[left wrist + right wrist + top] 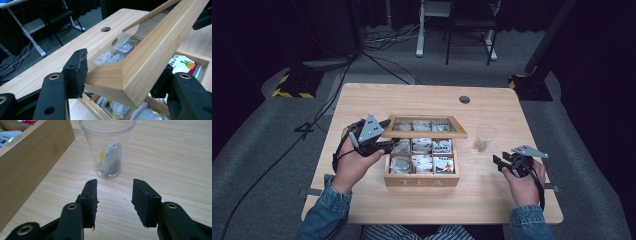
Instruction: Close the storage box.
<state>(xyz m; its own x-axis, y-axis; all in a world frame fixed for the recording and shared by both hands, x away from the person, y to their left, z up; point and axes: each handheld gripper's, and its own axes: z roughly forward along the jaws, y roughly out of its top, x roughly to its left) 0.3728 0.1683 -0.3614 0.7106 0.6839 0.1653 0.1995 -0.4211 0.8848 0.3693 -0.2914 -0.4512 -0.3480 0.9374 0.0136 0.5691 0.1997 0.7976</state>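
1. Left gripper [384,135] first: its jaws are clamped on the front-left corner of the wooden lid [140,65] of the tea box [422,181]. In the left gripper view one pad presses on the frame's mitred corner, while the other jaw sits behind the wood, so its contact face is hidden. Can't see that pad at all.
2. That lid is tilted up, partly open, hinged along the far side of the box. Its clear pane gives a murky look at the packets underneath; labels there are unreadable.
3. Right gripper [114,198] is let go, jaws apart with bare table between them and nothing pinched. It hovers low over the wood, pointing at the plastic cup [108,147], which stands a little ahead of the tips, not touching.
4. Cup's rim is cut off by the top edge of the right gripper view. Inside it leans a tea bag [112,160] with a bit of yellow behind; what the yellow bit is, I can't tell.
5. Box sits mid-table [362,100], "TEA" on its front wall, with compartments full of sachets [443,165]. The back row is half covered by the raised lid in the high view.
6. Cup is just right of the box, apart from it.
7. Person's denim sleeves [328,206] come in from the bottom edge, cropped off. Room beyond the table is dark, mostly cables and chair legs.
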